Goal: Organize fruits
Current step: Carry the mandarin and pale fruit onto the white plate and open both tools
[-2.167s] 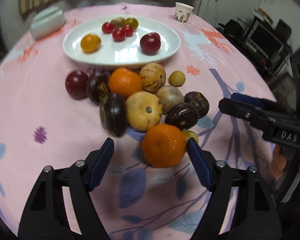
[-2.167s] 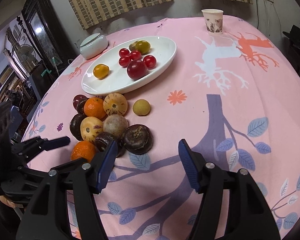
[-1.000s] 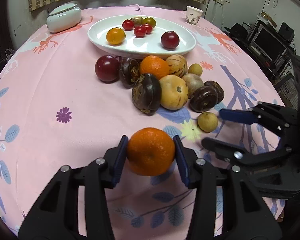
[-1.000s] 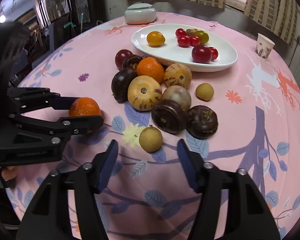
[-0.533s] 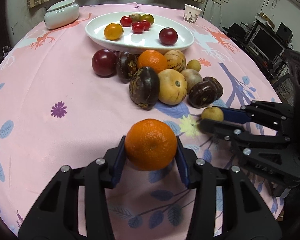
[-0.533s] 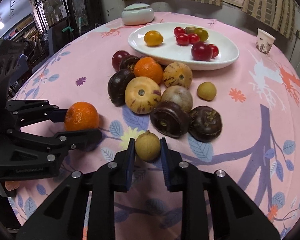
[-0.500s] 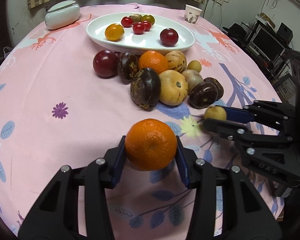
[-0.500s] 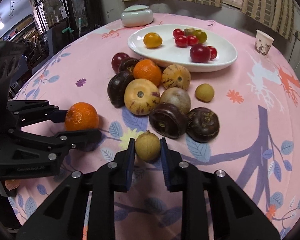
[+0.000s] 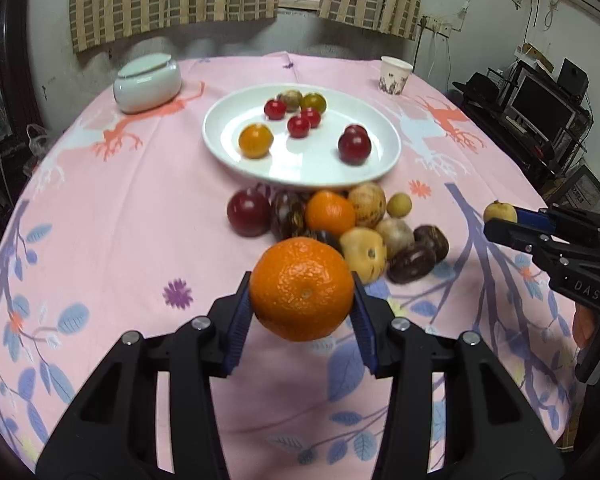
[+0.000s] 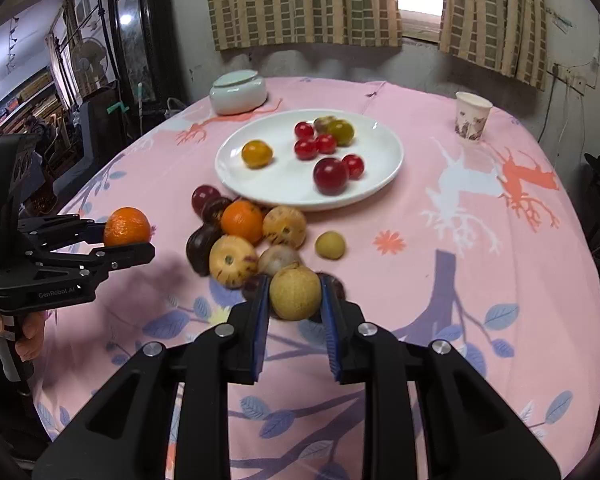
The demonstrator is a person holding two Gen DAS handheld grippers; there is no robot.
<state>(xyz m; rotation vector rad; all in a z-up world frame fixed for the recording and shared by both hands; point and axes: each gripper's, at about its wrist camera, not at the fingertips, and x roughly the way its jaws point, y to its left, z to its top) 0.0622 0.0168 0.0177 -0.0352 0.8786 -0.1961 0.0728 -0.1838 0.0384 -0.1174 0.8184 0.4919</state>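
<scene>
My left gripper clamps the orange, my right gripper the longan; both have just lifted clear, ready for the far white plate.

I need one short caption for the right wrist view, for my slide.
Right gripper holds a small tan fruit above the pink tablecloth; left gripper holds an orange.

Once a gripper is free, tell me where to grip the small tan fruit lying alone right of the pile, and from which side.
Grip the small tan fruit across its widest middle, coming from above. It is round, so any pad axis fits, and bare pink cloth surrounds it; only the pile's left side is crowded.
</scene>
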